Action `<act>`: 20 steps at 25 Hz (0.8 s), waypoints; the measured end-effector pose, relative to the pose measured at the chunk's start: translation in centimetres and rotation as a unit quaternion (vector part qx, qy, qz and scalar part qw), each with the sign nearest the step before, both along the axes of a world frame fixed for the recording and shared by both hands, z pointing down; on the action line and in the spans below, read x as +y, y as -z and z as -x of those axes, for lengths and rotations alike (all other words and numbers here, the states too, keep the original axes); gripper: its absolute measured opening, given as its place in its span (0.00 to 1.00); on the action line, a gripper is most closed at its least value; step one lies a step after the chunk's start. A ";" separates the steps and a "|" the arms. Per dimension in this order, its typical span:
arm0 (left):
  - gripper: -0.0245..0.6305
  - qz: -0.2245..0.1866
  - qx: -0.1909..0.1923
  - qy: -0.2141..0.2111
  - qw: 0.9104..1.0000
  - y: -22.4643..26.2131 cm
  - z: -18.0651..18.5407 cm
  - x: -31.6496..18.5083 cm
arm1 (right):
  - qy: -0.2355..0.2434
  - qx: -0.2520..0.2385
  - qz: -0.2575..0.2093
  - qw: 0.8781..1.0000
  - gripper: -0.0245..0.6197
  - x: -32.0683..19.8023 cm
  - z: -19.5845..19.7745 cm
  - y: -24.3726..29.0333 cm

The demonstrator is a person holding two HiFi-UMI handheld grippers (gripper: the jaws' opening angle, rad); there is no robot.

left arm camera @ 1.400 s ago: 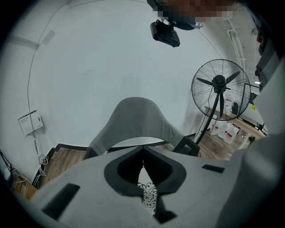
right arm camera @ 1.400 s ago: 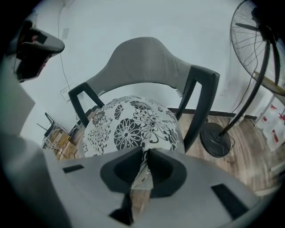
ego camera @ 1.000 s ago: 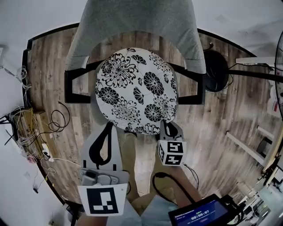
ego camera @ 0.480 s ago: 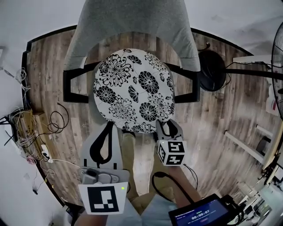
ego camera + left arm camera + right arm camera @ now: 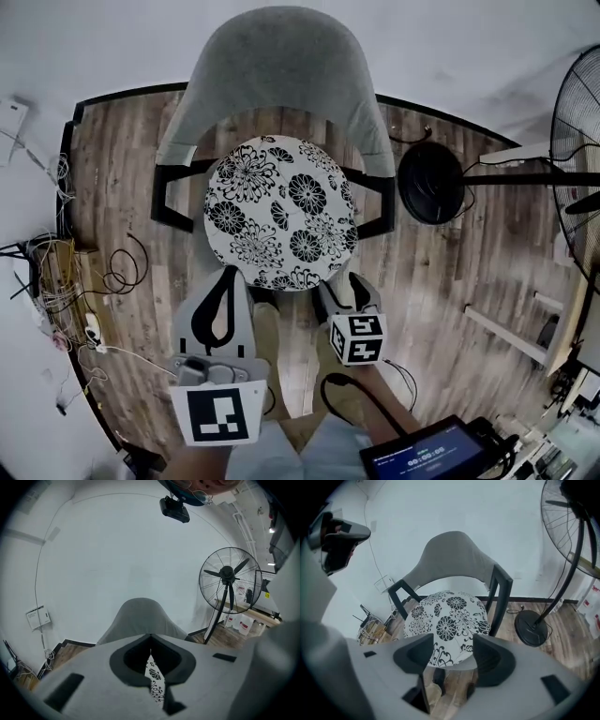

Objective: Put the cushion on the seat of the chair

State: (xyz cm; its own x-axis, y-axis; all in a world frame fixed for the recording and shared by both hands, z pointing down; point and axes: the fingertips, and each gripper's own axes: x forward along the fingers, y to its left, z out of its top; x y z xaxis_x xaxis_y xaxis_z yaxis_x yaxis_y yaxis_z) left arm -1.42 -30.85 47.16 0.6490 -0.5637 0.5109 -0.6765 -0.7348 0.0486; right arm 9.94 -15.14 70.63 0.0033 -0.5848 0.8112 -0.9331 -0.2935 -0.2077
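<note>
The cushion [image 5: 279, 214] lies on the chair [image 5: 281, 75] seat. A fan [image 5: 431, 183] stands on the floor [image 5: 450, 272] right of it; cables [image 5: 56, 272] lie left.

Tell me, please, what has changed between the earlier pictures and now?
The right gripper has just been opening its jaws, letting go of the front edge of the cushion and drawing slightly back; nothing is between them now. The cushion stays on the chair, and the left gripper stays shut and empty.
</note>
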 end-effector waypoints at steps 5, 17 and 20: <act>0.04 -0.023 0.010 0.031 0.999 3.4 0.4 0.9 | 0.029 0.011 -0.043 0.999 0.45 -1.3 -0.5 5.3; 0.04 -0.148 0.056 0.096 0.983 17.7 -0.2 4.1 | 0.144 0.077 -0.276 0.947 0.31 -8.2 -0.5 30.7; 0.04 -0.189 0.080 0.108 0.973 21.9 -0.3 4.6 | 0.155 0.097 -0.331 0.926 0.21 -8.8 0.0 37.2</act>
State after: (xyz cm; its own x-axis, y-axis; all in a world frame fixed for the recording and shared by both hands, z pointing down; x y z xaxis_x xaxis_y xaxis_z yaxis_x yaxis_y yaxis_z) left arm -1.16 -26.22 25.29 0.5491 -0.8234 0.1434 -0.8227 -0.5627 -0.0806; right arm 9.96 -23.90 33.47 -0.1405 -0.9509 0.2757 -0.9897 0.1269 -0.0669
